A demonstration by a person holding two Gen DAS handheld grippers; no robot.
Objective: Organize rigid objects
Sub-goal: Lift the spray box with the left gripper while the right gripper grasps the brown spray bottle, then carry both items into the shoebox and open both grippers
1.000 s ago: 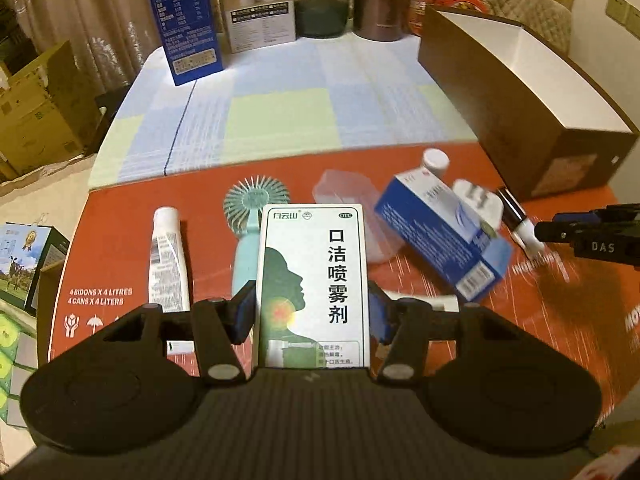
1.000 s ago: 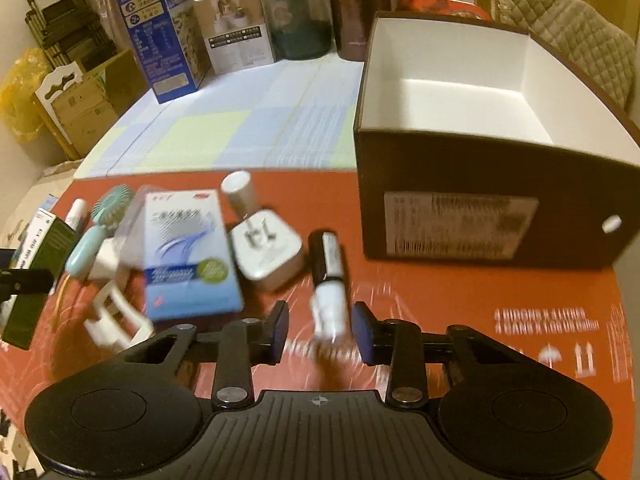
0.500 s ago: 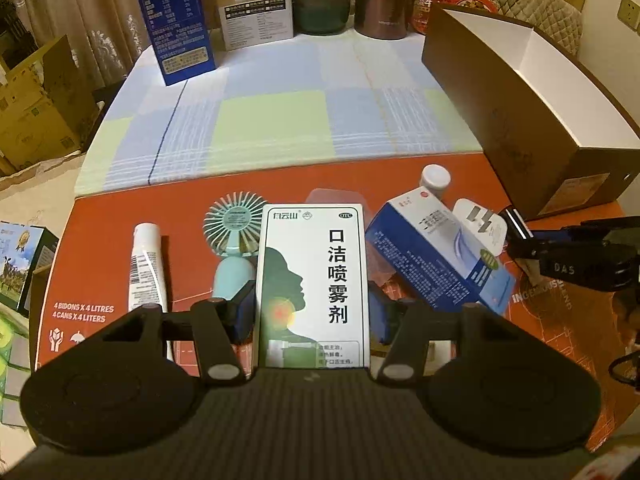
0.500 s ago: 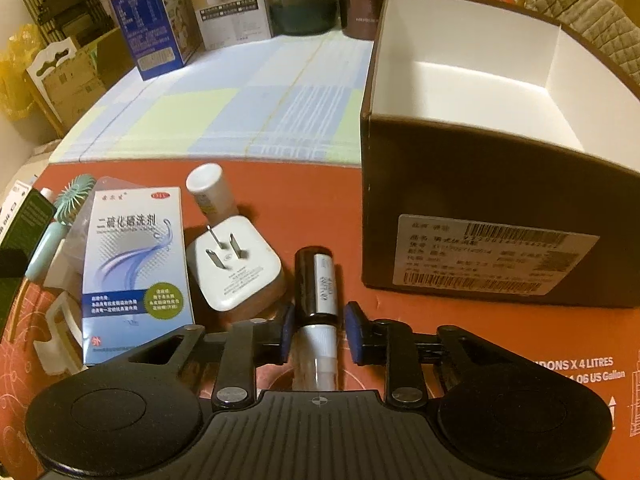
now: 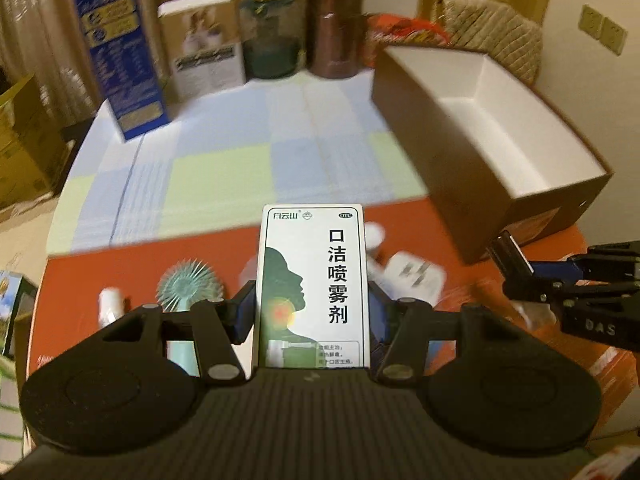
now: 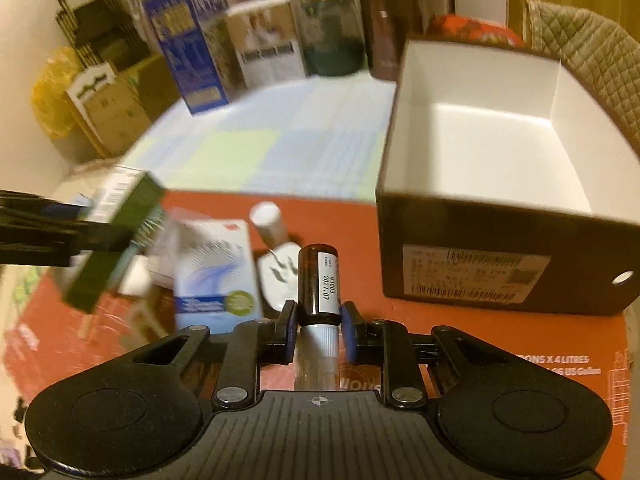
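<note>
Orange printed cardboard overlaps a pastel checked tablecloth.

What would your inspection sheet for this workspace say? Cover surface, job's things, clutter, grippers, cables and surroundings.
Surface: red printed sheet beside a checked cloth.
Job's things: spray box, brown vial, open empty brown box.
Clutter: blue-white box, plug adapter, mini fan, white tube.
Grippers: left gripper shut on spray box; right gripper shut on vial.
Cables: nothing seen.
Surroundings: cartons, jars, curtain.
</note>
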